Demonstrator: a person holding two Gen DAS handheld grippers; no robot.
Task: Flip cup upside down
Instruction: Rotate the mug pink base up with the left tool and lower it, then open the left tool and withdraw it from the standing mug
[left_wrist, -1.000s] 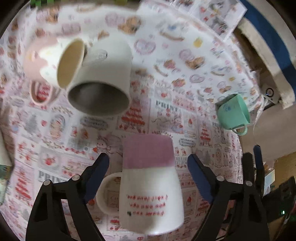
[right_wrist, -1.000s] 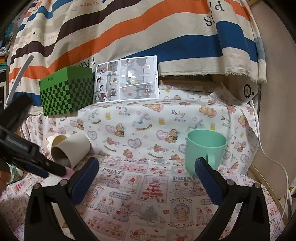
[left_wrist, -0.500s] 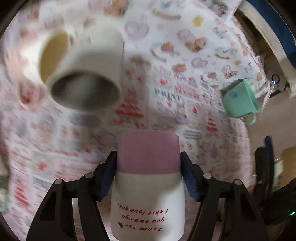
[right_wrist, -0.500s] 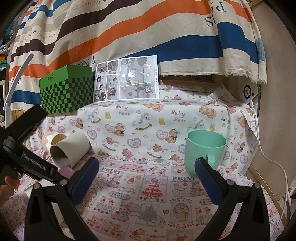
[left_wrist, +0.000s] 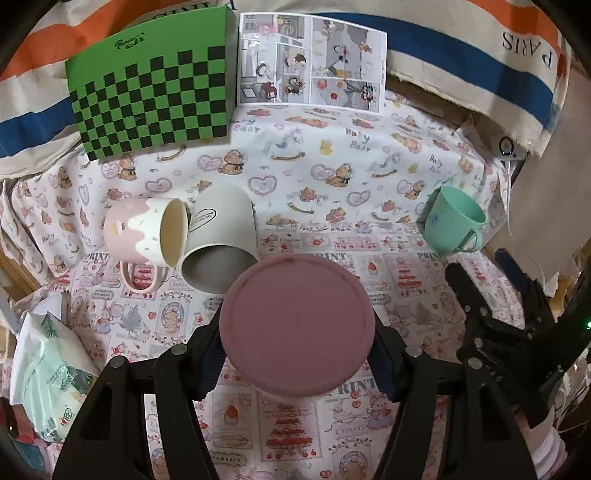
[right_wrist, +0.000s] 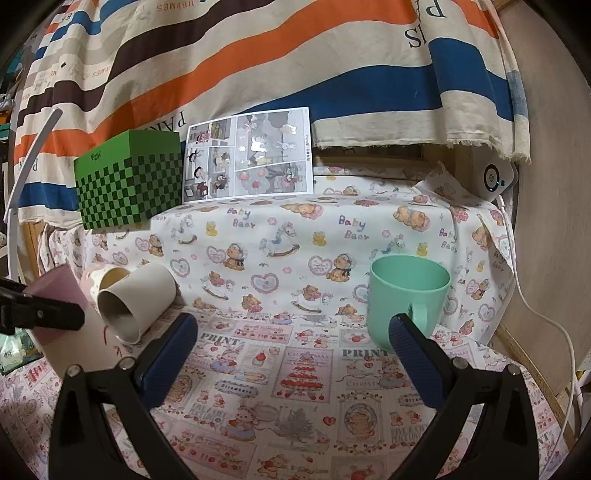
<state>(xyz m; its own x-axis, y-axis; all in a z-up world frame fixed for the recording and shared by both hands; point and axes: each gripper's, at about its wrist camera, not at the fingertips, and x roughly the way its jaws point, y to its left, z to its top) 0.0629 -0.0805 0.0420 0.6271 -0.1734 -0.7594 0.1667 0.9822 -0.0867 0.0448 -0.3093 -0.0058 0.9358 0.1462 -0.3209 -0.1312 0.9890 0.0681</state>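
Note:
My left gripper (left_wrist: 295, 354) is shut on a white mug with a mauve base (left_wrist: 297, 325). The mug is lifted and tipped so its round mauve bottom faces my camera. It also shows at the left edge of the right wrist view (right_wrist: 61, 317), held by the left gripper's black finger. My right gripper (right_wrist: 295, 358) is open and empty, low over the cloth, with a mint green cup (right_wrist: 408, 299) standing upright just behind its right finger.
A grey cup (left_wrist: 219, 243) and a pink-and-cream mug (left_wrist: 146, 234) lie on their sides together at the left. The mint cup (left_wrist: 452, 225) stands at the right. A green checkered box (left_wrist: 151, 88) and a picture card (left_wrist: 312, 62) stand at the back. A plastic bag (left_wrist: 51, 373) lies at front left.
My left gripper closed on the mauve-based mug, lifted it off the cloth and tilted it until its bottom faces the camera. My right gripper stayed still.

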